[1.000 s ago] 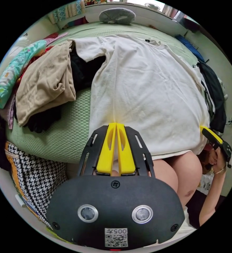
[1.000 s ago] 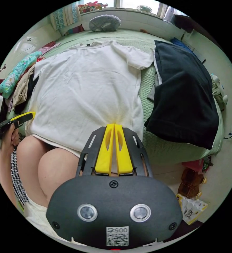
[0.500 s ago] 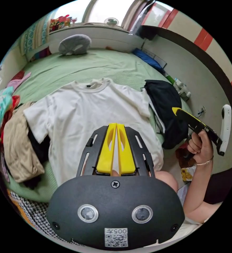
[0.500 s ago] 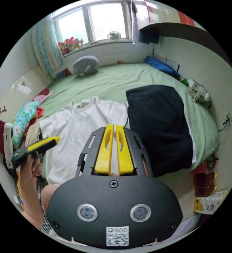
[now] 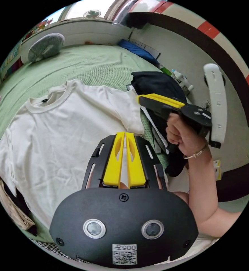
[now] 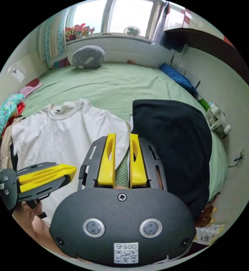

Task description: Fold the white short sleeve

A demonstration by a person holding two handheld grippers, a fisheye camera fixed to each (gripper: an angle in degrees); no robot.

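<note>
From the left gripper view, the left hand-held gripper (image 5: 125, 135) has lifted away from the hem it was pinching a second ago and now hangs above the white short sleeve shirt (image 5: 59, 135) with its yellow jaws together on nothing; the shirt lies flat, front up, collar toward the far wall, on the green bed (image 5: 96, 65). The right hand-held gripper (image 5: 141, 98) has swung in over the shirt's near sleeve, gripped by a hand (image 5: 181, 135) with a bracelet (its jaws are seen side-on here). So the spreading looks finished, and I'd say the folding proper is about to begin at that sleeve. From the right gripper view, the right hand-held gripper (image 6: 122, 138) has its jaws a little apart, having been closed half a second back, and it hovers over the sleeve edge where the shirt (image 6: 59, 135) meets the black garment (image 6: 172, 146); the left hand-held gripper (image 6: 72, 169) sits low at the side, closed. Counting: two grippers, one white shirt, one black garment, one grey cushion (image 6: 87, 58) at the head of the bed, one small white fan (image 6: 219, 120) by the wall, and a heap of mixed clothes (image 6: 5, 121) I can't number.
</note>
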